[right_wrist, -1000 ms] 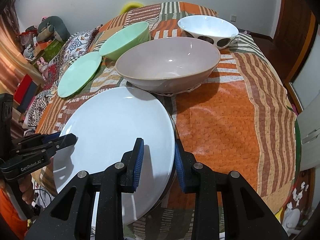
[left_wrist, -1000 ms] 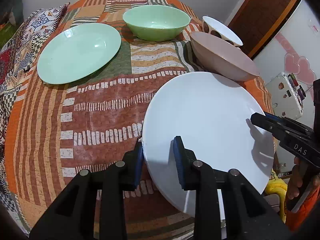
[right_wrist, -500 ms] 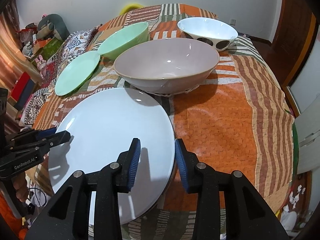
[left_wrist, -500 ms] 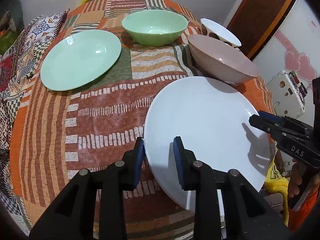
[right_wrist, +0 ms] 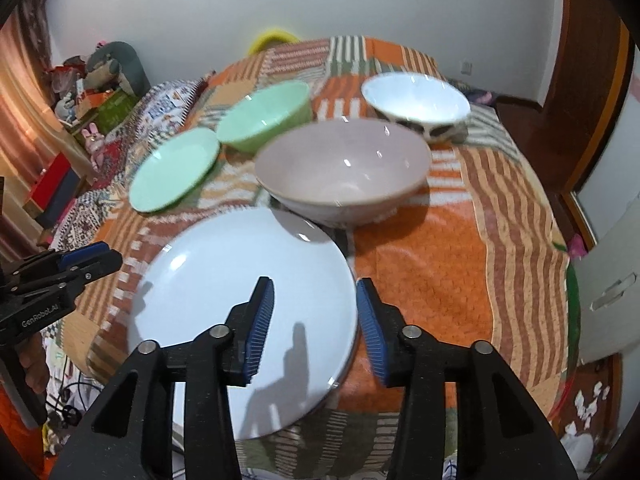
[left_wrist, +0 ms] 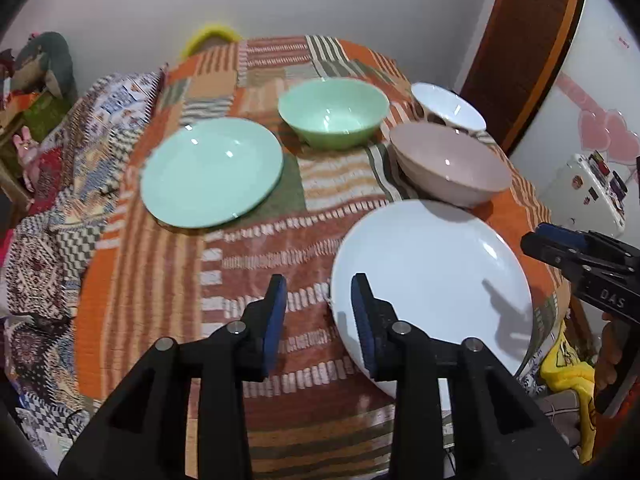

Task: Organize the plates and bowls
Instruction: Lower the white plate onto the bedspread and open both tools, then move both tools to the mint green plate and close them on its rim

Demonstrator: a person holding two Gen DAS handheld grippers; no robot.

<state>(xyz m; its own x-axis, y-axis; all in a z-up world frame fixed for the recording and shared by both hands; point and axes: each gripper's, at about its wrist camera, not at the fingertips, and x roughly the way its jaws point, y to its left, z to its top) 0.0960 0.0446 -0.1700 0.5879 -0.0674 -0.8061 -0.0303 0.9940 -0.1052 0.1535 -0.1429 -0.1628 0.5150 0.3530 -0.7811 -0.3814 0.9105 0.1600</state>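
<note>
A white plate (left_wrist: pixel 436 280) lies at the near edge of the table; it also shows in the right wrist view (right_wrist: pixel 240 308). My left gripper (left_wrist: pixel 318 320) is open, raised just off the plate's left rim. My right gripper (right_wrist: pixel 312 320) is open above the plate's right rim, holding nothing. Behind the plate stands a pink bowl (left_wrist: pixel 450 168) (right_wrist: pixel 344 172). Farther back are a green bowl (left_wrist: pixel 334 118) (right_wrist: pixel 266 116), a green plate (left_wrist: pixel 212 170) (right_wrist: pixel 174 168) and a white spotted bowl (left_wrist: pixel 448 110) (right_wrist: pixel 416 102).
The table wears a patterned orange cloth (left_wrist: pixel 160 280) (right_wrist: pixel 440 264). A patchwork cloth (left_wrist: pixel 60 208) hangs off the left side. A wooden door (left_wrist: pixel 520 40) and white fridge (left_wrist: pixel 600 140) stand at right. Clutter and toys (right_wrist: pixel 92 92) sit at the far left.
Both grippers have opened wider and pulled back up from the white plate's rims. The plate now lies flat on the table. Both cameras have tilted up, showing more of the room.
</note>
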